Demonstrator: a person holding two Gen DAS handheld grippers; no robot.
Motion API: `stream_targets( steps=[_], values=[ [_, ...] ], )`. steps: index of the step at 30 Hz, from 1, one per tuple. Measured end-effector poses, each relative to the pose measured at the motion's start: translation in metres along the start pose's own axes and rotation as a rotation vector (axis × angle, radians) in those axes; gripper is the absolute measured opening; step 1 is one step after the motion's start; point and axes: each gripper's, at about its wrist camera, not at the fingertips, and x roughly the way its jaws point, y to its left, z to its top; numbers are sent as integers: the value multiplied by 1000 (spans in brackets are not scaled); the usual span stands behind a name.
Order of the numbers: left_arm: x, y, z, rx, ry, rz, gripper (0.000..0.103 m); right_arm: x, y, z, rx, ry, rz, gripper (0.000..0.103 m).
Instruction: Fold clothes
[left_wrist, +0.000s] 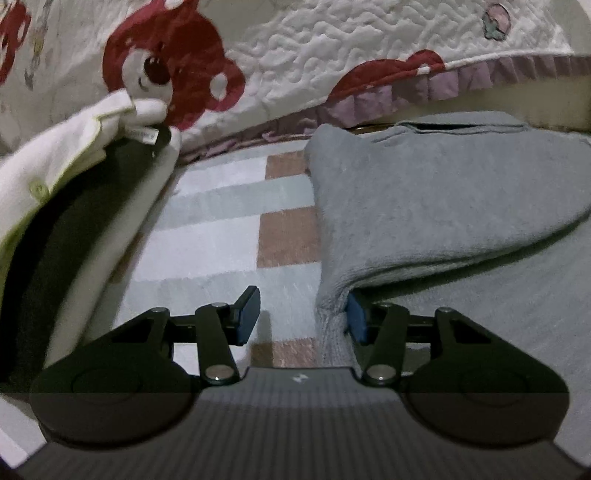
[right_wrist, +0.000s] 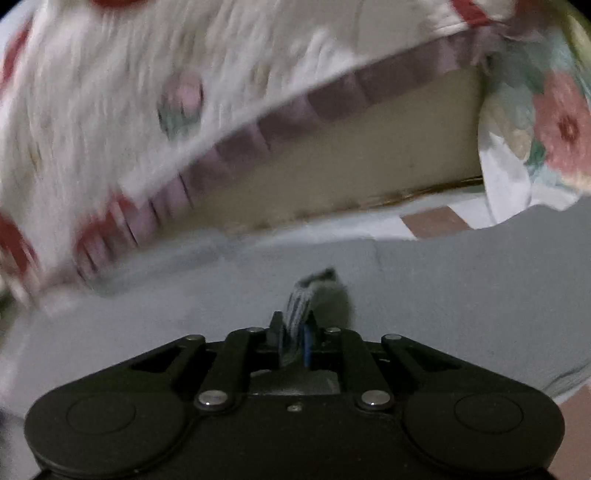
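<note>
A grey knitted garment lies on the checked rug, its upper layer folded over the lower one. My left gripper stands open at the garment's left edge. Its right pad sits under the raised ribbed edge, while its left pad is out over bare rug and touches no cloth. In the right wrist view the same grey garment spreads across the floor. My right gripper is shut on a ribbed strip of it, which sticks up between the narrow fingers.
A white garment with a dark lining and a green button lies at the left. A quilt with red bears hangs over the bed's beige side. The checked rug runs between the garments. A floral cloth hangs at the right.
</note>
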Motion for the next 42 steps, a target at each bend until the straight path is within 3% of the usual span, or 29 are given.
stream_targets(
  steps=[3, 7, 13, 16, 20, 22, 25, 31, 37, 39, 42],
  values=[
    [-14, 3, 8, -55, -21, -23, 51, -6, -10, -3, -6, -4, -93, 17],
    [-44, -6, 24, -72, -86, -78, 51, -34, -52, -11, 111, -61, -80, 29],
    [-55, -50, 41, -49, -105, -280, 55, -76, -136, -23, 259, -87, -100, 36],
    [-35, -97, 44, -69, -37, -425, 55, -89, -181, -25, 357, -77, -115, 37],
    [-26, -204, 57, 119, -49, -568, 55, -85, -235, -21, 491, -10, -47, 38],
    [-24, -262, 64, 208, -61, -643, 54, -82, -250, -18, 538, -1, -62, 38],
    [-11, -343, 73, 242, -21, -773, 55, -78, -270, -13, 587, -3, -101, 47],
    [-2, -427, 71, 340, 9, -758, 51, -64, -299, -7, 603, -17, -190, 51],
    [10, -425, 56, 281, 81, -734, 46, -47, -315, 0, 625, -37, -213, 52],
    [13, -418, 52, 258, 71, -751, 46, -41, -318, -7, 674, -52, -209, 53],
    [17, -412, 53, 215, 83, -767, 46, -40, -320, -15, 748, -125, -181, 56]
  ],
)
